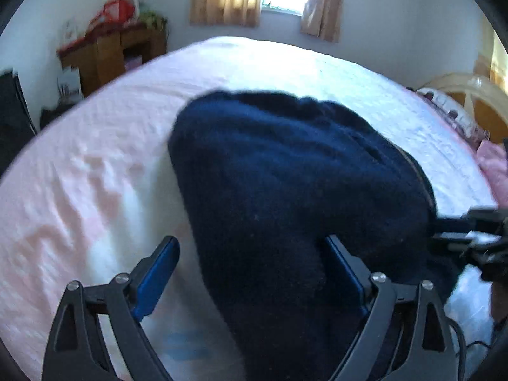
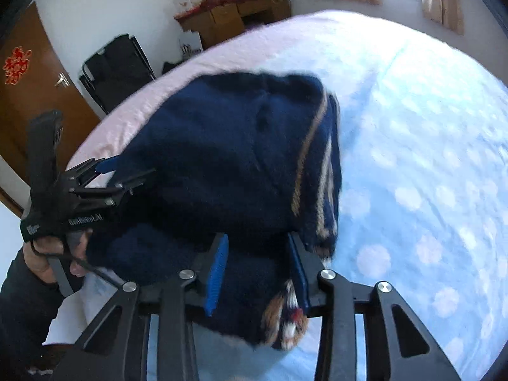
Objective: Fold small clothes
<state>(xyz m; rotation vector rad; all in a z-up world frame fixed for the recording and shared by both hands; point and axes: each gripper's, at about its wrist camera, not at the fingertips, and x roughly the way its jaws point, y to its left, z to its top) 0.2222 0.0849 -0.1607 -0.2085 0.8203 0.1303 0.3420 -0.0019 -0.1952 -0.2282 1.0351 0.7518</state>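
A navy knitted sweater [image 1: 285, 165] with tan stripes along its hem [image 2: 320, 171] lies bunched and partly folded on the bed [image 1: 95, 165]. My left gripper [image 1: 250, 239] is open wide. The fabric runs between its fingers and against the right pad [image 1: 344, 266], while the left pad [image 1: 162, 273] stands free over the sheet. In the right wrist view, my right gripper [image 2: 257, 236] is shut on a thick fold of the sweater's near edge, with cloth filling the gap between its blue pads [image 2: 217, 270]. A person's hand [image 2: 47, 260] holds the left gripper [image 2: 133, 166] at the sweater's left side.
The bed sheet [image 2: 428, 133] is pale with round dots and spreads far to the right. A wooden desk [image 2: 235, 16] with red items stands by the far wall, with a black folding chair [image 2: 117, 63] and a brown door [image 2: 28, 89] nearby. Pillows and a headboard [image 1: 460, 95] are at the right.
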